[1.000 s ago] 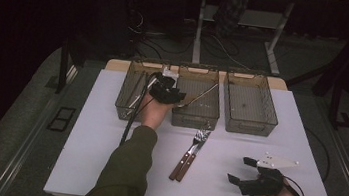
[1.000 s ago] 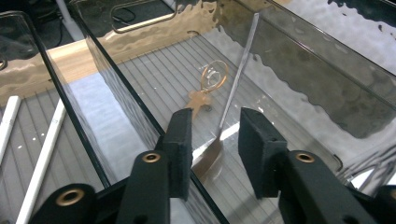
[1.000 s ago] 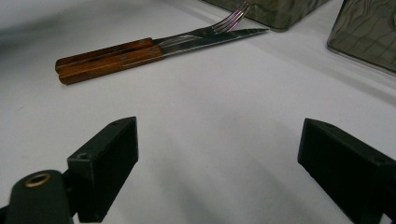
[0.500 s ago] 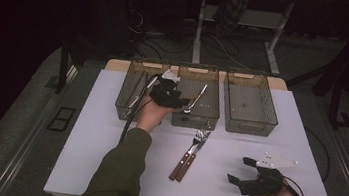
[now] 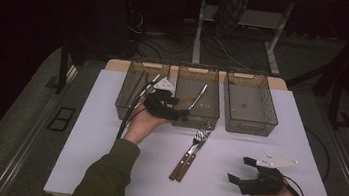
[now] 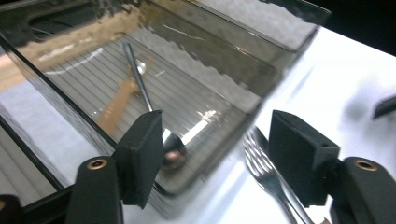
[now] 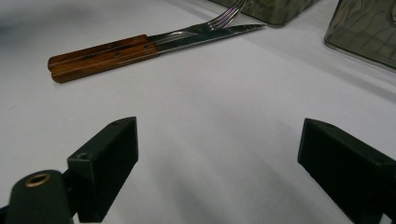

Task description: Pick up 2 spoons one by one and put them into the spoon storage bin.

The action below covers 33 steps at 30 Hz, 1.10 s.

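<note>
Wood-handled fork (image 5: 191,148) and steel spoon (image 6: 144,93) show no readable writing.

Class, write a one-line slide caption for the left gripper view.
Open left gripper faces the middle bin, holding a spoon, beside a fork.

Dim room, black around a lit white table (image 5: 103,170). Glare streaks the smoky plastic bin (image 6: 224,88). Motion blur softens the fork (image 6: 266,172) nearby.

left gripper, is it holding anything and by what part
Nothing: the left gripper has just been opening, jaws empty, and the spoon lies in the middle bin.
</note>
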Motion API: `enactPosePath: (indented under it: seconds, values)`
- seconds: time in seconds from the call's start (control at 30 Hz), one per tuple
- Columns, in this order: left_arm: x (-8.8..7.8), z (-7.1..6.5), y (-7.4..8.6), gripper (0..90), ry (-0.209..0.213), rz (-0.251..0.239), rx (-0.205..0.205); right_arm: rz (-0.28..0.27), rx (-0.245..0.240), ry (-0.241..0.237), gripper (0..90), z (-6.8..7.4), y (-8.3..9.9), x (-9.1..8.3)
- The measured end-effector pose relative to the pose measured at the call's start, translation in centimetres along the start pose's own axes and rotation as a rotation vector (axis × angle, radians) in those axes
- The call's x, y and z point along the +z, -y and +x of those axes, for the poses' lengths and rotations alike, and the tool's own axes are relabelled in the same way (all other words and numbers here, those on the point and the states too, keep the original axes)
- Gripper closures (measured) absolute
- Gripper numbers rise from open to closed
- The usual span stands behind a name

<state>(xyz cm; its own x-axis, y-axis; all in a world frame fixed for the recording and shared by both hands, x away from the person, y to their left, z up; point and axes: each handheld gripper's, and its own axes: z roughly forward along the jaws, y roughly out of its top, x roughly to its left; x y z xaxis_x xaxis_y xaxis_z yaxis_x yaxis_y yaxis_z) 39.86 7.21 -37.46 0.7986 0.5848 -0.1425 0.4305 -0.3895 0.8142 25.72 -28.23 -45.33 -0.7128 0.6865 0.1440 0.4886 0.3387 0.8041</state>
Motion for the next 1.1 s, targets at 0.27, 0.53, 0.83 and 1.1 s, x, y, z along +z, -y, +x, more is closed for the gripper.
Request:
enactPosePath:
  seconds: [0.27, 0.53, 0.83, 1.1]
  values:
    - [-1.1, -1.7, 2.7, 28.2, 0.037, -0.006, -0.002, 0.005, 0.003, 0.003, 12.0, -0.1, 0.0, 0.1]
    - [-2.1, -3.1, 5.2, 30.0, 0.061, 0.023, 0.019, 0.001, 0.003, 0.011, 12.0, -0.1, 0.0, -0.1]
    - [-3.1, -3.8, 7.0, 42.5, 0.087, 0.05, 0.044, -0.001, 0.002, 0.013, 12.0, -0.1, 0.1, -0.2]
    - [-3.8, -4.5, 8.8, 64.3, 0.121, 0.083, 0.073, 0.002, 0.001, 0.014, 12.0, 0.0, 0.0, -0.2]
